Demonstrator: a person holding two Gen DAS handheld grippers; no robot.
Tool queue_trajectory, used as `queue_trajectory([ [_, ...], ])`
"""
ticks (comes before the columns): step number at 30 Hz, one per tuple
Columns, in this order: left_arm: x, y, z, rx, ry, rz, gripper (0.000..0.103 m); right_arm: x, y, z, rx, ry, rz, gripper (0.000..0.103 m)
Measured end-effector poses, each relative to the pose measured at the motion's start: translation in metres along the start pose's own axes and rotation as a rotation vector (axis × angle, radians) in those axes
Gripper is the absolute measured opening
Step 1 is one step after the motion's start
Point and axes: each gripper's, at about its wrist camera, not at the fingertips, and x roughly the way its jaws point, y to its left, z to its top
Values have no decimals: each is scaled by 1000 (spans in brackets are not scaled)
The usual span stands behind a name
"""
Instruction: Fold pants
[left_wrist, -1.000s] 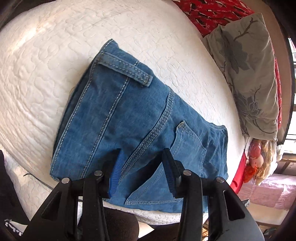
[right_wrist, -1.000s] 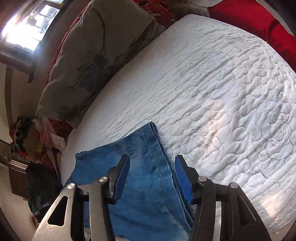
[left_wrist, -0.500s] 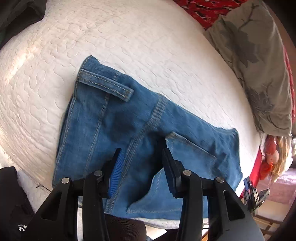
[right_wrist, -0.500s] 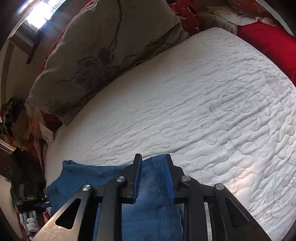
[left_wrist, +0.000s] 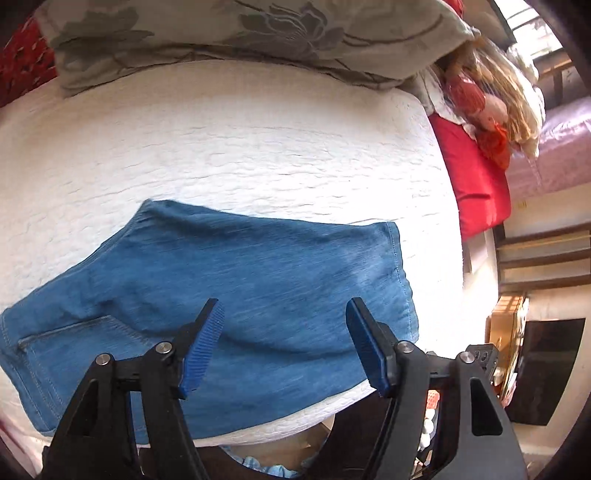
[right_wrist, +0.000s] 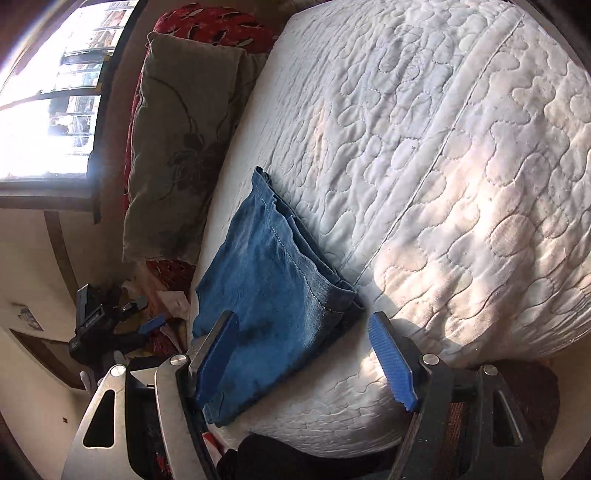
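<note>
Left claw (left_wrist: 284, 347): jaws opening, nothing pinched, above folded denim pants (left_wrist: 229, 295) near mattress (left_wrist: 258, 140) front edge. Right claw (right_wrist: 303, 358): jaws opening, empty, over pants' hem corner. Risk: bundle overhangs the edge; a nudge may slide it off.

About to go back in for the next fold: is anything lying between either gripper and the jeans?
Nothing visible. The folded jeans lie bare on the white quilt, with the left gripper and right gripper both above them, jaws opening and empty. The pillow is apart.
</note>
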Motion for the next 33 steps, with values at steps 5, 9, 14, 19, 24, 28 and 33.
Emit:
queue_trajectory([
  [5, 58, -59, 37, 126, 126, 101, 68, 29, -8, -4, 73, 34, 71, 76],
  [9, 96, -90, 62, 237, 190, 169, 68, 40, -5, -6, 45, 2, 165, 87],
  [14, 135, -122, 89, 402, 251, 211, 68, 41, -10, -11, -44, 2, 224, 89],
  [19, 173, -142, 99, 569, 399, 174, 68, 41, -5, -18, -114, -26, 216, 93],
  [24, 180, -154, 86, 782, 471, 173, 68, 48, 11, -25, -189, -26, 190, 103],
  [28, 178, -159, 62, 885, 518, 138, 69, 44, 4, -22, -159, -19, 235, 103],
  [33, 171, -164, 35, 948, 515, 113, 71, 42, 2, -20, -144, -12, 259, 103],
])
